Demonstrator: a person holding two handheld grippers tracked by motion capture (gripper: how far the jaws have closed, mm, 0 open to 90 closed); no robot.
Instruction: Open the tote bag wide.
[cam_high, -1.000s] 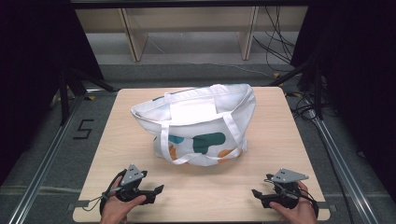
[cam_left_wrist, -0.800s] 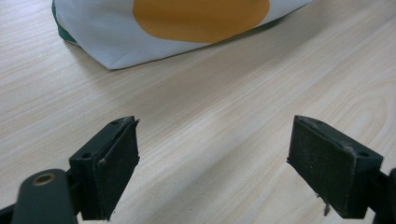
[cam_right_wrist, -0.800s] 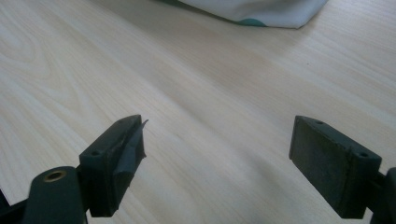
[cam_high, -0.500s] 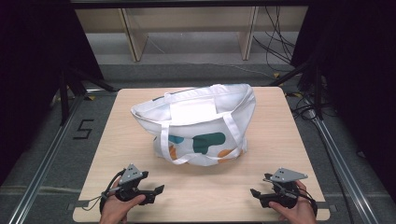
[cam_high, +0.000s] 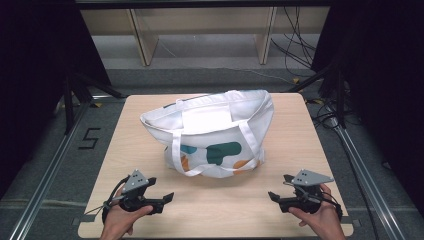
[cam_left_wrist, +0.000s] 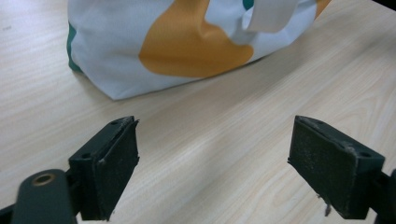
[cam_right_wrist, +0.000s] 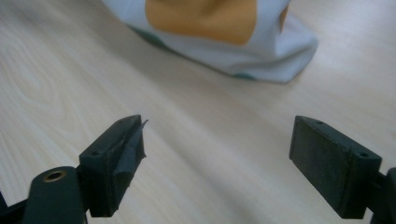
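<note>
The white tote bag (cam_high: 212, 132) with teal and orange patches sits mid-worktop (cam_high: 300, 125), mouth gaping, one strap draped down its near face. My left claw (cam_high: 167, 197) rests near the front edge, jaws spread wide, empty, well short of the bag. My right claw (cam_high: 272, 196) mirrors it, likewise spread and empty.

Brightness: your tabletop (cam_high: 150, 150) is evenly lit from above; the surroundings fall to near black.
Glare: the bag's (cam_high: 210, 132) white top is slightly blown out in the high view.
Shadows: soft and short, hugging the bag's base.
Focus: in your gripper views the fingers (cam_left_wrist: 109, 175) look fairly sharp, the bag (cam_right_wrist: 219, 32) soft.
Sharpness: the high view is mildly grainy.
</note>
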